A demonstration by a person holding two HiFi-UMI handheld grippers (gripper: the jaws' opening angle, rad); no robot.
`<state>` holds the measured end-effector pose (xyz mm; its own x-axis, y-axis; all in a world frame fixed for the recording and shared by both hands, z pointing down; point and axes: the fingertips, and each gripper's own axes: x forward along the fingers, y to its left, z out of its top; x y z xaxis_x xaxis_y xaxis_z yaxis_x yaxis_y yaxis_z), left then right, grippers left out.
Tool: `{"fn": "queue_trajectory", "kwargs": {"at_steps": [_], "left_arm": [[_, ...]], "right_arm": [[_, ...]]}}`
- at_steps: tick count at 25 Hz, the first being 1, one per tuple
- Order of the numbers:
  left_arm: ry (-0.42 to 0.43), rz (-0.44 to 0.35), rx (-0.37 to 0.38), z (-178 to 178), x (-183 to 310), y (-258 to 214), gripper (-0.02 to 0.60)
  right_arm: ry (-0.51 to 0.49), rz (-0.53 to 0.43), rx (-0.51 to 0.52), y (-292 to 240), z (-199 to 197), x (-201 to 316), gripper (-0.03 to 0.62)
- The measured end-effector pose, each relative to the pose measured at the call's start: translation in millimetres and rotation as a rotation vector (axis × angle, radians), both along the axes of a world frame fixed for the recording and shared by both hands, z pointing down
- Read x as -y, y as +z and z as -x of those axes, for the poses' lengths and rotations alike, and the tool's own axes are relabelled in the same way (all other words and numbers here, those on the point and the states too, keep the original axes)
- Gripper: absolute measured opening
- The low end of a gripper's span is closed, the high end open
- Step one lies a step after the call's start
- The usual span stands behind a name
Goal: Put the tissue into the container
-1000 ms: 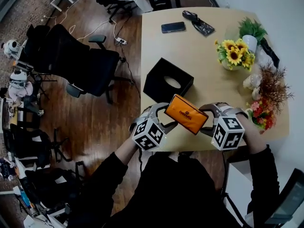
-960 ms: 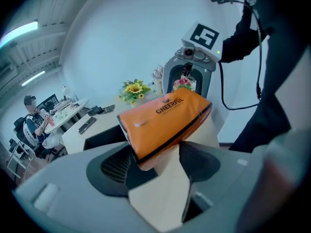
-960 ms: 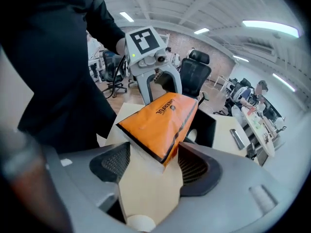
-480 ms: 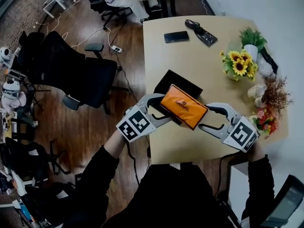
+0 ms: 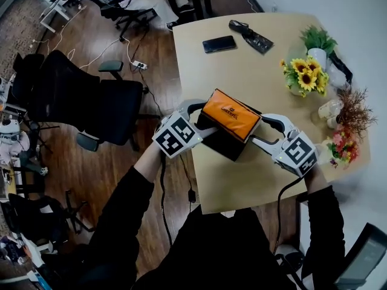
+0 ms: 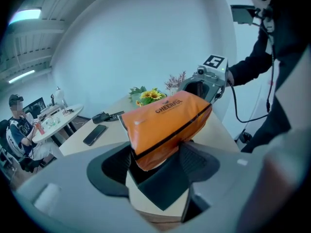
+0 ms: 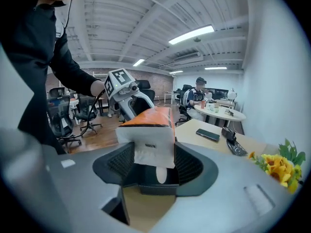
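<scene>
1. The tissue pack (image 5: 231, 113) is hanging tilted just above the black container (image 5: 222, 145). Its lower edge is dipping toward the container's top, but I cannot tell whether the two are touching.
2. The left gripper (image 5: 202, 121) is clamping one short end of the pack, its jaws set wide across the soft orange wrapper.
3. The right gripper (image 5: 262, 130) is holding the opposite, white end, and its jaws are closing in on the wrapper with the pads against its sides.
4. The step in hand is probably seating the pack. Doing it well is likely going to mean levelling the pack first, lining its long side up with the container's long side, then lowering both ends together.
5. The pack is soft and will probably buckle if squeezed harder. A light, even grip at each end should be enough.
6. The container is sitting loose on the table (image 5: 254, 77), near the edge closest to the person. Pressing straight down rather than sideways should stop it sliding off.
7. Letting go is best left until the pack is resting inside, and the jaws should be watched for catching on the walls.
8. The phone (image 5: 219, 43) and the sunflowers (image 5: 306, 77) are lying well apart from the work.
</scene>
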<state>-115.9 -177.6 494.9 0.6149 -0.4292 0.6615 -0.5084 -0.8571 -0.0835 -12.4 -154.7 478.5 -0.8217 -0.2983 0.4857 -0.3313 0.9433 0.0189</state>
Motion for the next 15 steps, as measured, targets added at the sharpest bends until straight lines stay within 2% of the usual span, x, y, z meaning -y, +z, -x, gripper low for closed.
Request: {"fn": "queue_trajectory", "kwargs": {"at_steps": [5, 9, 15], "left_arm": [[-0.011, 0.051, 0.007, 4, 12, 21, 0.290], [-0.020, 0.069, 0.018, 7, 20, 33, 0.290], [-0.061, 0.090, -0.013, 6, 27, 36, 0.282]], "right_arm": [[0.060, 0.071, 0.015, 25, -1, 16, 0.255], [0.081, 0.067, 0.004, 35, 2, 24, 0.252], [0.119, 0.091, 0.026, 41, -3, 35, 0.221]]}}
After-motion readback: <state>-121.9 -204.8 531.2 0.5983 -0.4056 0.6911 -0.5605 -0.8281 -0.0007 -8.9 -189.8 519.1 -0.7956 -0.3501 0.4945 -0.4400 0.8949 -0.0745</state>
